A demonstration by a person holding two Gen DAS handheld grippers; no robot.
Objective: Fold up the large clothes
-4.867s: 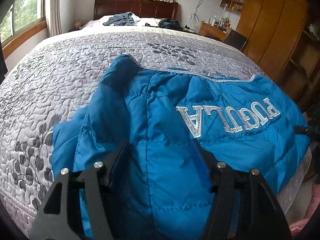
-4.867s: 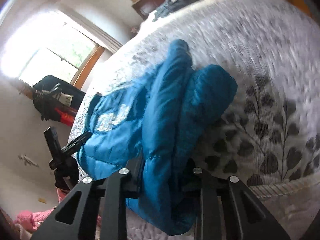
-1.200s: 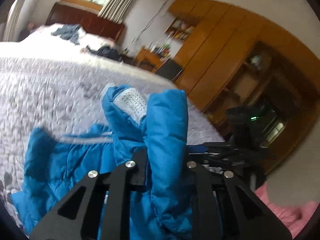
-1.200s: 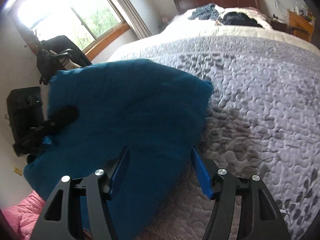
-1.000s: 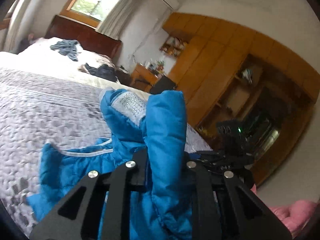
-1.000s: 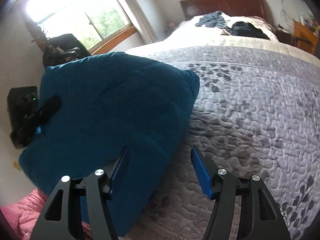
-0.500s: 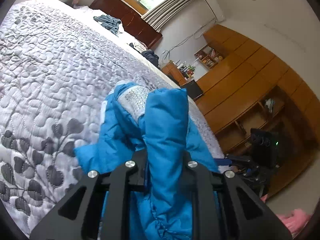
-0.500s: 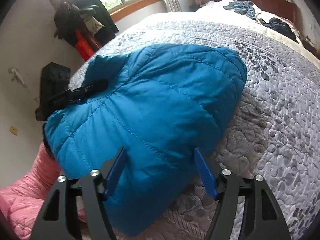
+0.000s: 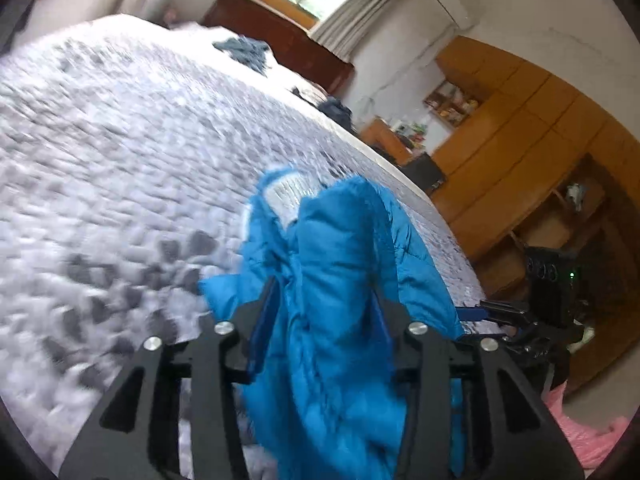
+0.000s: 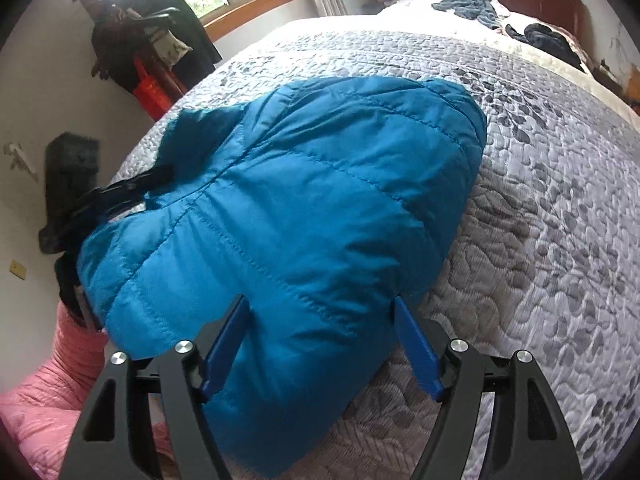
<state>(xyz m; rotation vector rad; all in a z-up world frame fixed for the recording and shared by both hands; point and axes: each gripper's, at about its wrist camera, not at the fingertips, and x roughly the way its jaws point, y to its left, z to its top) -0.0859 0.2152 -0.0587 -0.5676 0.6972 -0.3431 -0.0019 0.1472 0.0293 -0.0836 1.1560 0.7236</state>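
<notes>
A blue puffer jacket lies folded over near the foot of the grey quilted bed, plain back panel up. My right gripper stands open, its blue pads on either side of the jacket's near edge without pinching it. In the left wrist view a bunched fold of the jacket, with a silver patch showing, runs between the fingers of my left gripper. Those fingers are spread and their blue pads show. The left gripper also appears at the jacket's far left edge, and the right gripper at its right.
Loose dark clothes lie by the headboard. A wooden wardrobe and a black device stand to the right of the bed. Something pink lies on the floor at the bed's foot. A coat rack stands by the window.
My left gripper has swung over the bed with the jacket fold, and its fingers have spread apart from a tight grip. The right gripper has stayed open at the jacket's edge.
</notes>
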